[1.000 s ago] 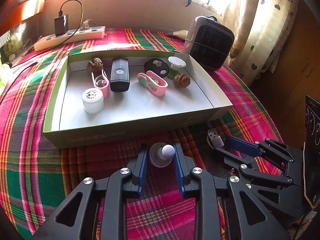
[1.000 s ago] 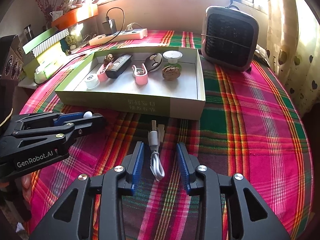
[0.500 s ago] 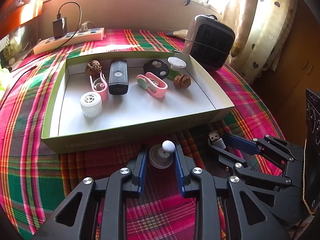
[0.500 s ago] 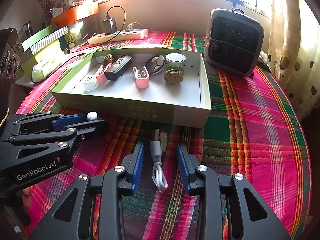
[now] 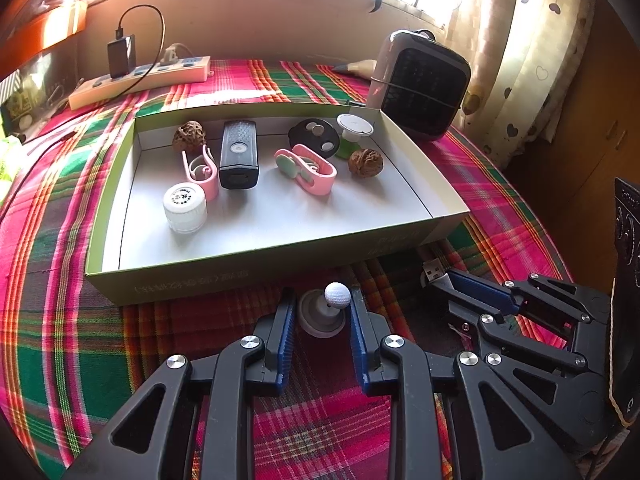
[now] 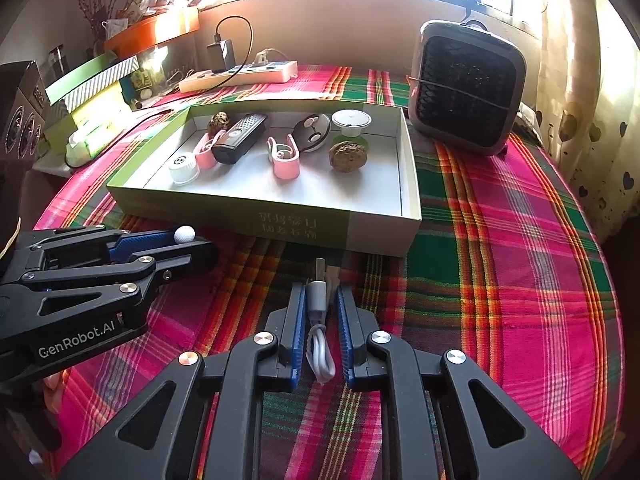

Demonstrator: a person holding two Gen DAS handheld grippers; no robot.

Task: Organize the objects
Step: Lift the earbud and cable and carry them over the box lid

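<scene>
A shallow green-sided cardboard box (image 5: pixel 256 276) (image 6: pixel 304 226) sits on the plaid tablecloth and holds walnuts, pink clips, a black device, a white cap and other small items. My left gripper (image 5: pixel 322 306) straddles a grey suction-cup knob with a white ball top (image 5: pixel 337 295) just in front of the box; the jaws are close around it with a small gap on each side. It also shows in the right wrist view (image 6: pixel 185 235). My right gripper (image 6: pixel 322 298) has narrowed around a white USB cable (image 6: pixel 318 320) lying on the cloth; its plug shows in the left wrist view (image 5: pixel 434 270).
A dark space heater (image 6: pixel 466 88) stands behind the box at the right. A white power strip with a charger (image 6: pixel 240 74) lies at the back. Boxes and clutter (image 6: pixel 92 92) stand at the left edge. A curtain (image 5: pixel 532 40) hangs at the right.
Both grippers have narrowed their jaws around their objects, the right one more so. Both have moved slightly forward toward the box. The knob and cable have not lifted.
</scene>
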